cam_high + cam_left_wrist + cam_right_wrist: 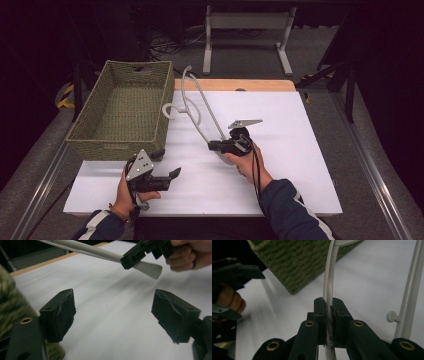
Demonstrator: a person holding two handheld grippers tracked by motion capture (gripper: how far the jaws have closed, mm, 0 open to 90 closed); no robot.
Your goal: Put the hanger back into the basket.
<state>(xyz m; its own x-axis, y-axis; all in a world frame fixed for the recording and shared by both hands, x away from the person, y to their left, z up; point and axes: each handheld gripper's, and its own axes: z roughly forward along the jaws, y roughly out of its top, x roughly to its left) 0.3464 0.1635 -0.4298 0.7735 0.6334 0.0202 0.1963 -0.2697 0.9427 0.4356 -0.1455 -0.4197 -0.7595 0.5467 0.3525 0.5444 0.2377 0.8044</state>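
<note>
A white plastic clothes hanger [200,107] lies tilted over the white table top [290,150], its hook [169,110] beside the basket. My right gripper [213,146] is shut on one arm of the hanger near its end; in the right gripper view the jaws [329,312] pinch the white bar [329,277], and a second bar [412,290] runs at the right. My left gripper [174,175] hovers open near the table's front left, nothing between its fingers [62,312]. In the left gripper view, the hanger [95,251] and right gripper [132,257] pass overhead.
A woven green basket [117,147] stands at the table's left, close to the left gripper, with its corner [307,262] in the right gripper view. A wooden strip [235,85] edges the table's far side. A white metal frame [247,22] stands on the floor behind.
</note>
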